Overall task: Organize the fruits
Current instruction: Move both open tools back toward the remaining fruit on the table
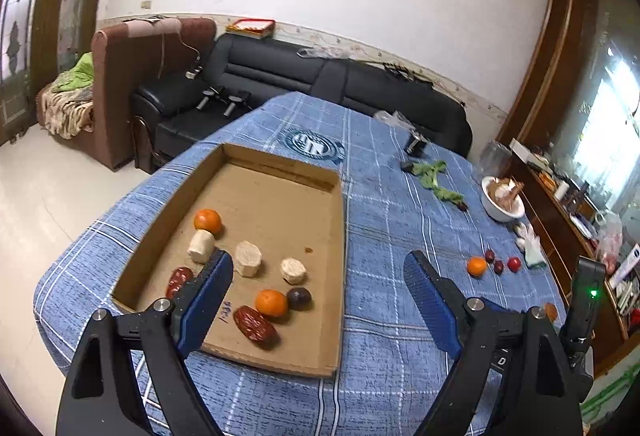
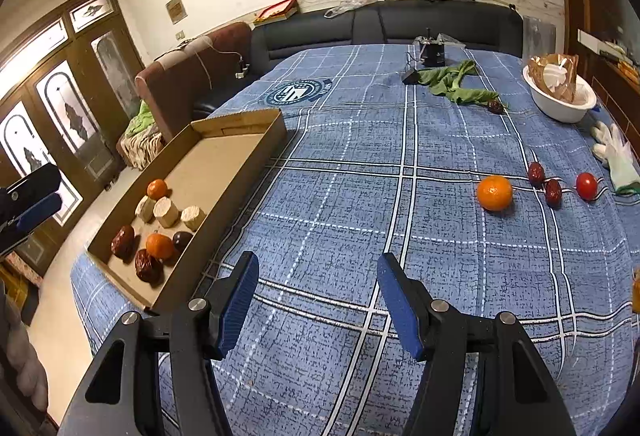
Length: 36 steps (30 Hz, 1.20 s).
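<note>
Left gripper (image 1: 318, 278) above a cardboard tray (image 1: 276, 172) of fruit

Its blue jaws stand wide apart with nothing between them. The tray lies on a blue checked cloth (image 1: 384, 196) and holds two tangerines (image 1: 207, 220), red dates (image 1: 255, 322) and pale round chunks (image 1: 248, 258); another tangerine (image 1: 476, 266) lies apart on the cloth.

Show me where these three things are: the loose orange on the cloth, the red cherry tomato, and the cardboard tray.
loose orange (image 2: 494, 192), right wrist view, middle of its peel.
red cherry tomato (image 2: 586, 185), right wrist view, centre of its skin.
cardboard tray (image 1: 280, 204), left wrist view, bare floor of the tray.
</note>
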Tool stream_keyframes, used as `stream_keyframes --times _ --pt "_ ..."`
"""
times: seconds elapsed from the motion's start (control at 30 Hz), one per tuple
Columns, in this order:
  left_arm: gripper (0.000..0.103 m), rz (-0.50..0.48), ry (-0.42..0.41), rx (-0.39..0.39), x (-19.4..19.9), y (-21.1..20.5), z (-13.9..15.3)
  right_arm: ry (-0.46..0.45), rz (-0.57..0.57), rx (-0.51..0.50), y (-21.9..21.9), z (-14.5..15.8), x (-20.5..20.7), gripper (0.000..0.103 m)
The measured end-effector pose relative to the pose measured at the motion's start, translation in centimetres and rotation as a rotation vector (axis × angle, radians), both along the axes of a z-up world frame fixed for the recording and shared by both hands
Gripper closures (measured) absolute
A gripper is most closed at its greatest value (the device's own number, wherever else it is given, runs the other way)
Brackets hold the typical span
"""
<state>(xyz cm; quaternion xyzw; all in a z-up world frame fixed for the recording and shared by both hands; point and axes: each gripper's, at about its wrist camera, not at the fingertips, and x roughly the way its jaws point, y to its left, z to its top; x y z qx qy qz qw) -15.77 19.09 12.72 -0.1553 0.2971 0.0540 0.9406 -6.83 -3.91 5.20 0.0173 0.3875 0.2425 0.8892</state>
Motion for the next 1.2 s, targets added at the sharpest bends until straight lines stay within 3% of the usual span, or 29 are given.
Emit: stream_keyframes --times 0.53,1.2 --pt "0.016 0.018 -0.017 0.011 -0.6 -0.1 0.7 -0.028 0.023 -0.02 0.7 0.2 -1.1 0.036" --pt "0.016 0.006 0.036 0.001 0.3 -0.8 -0.4 -0.004 0.017 -0.017 0.1 -0.3 -1.4 0.036"
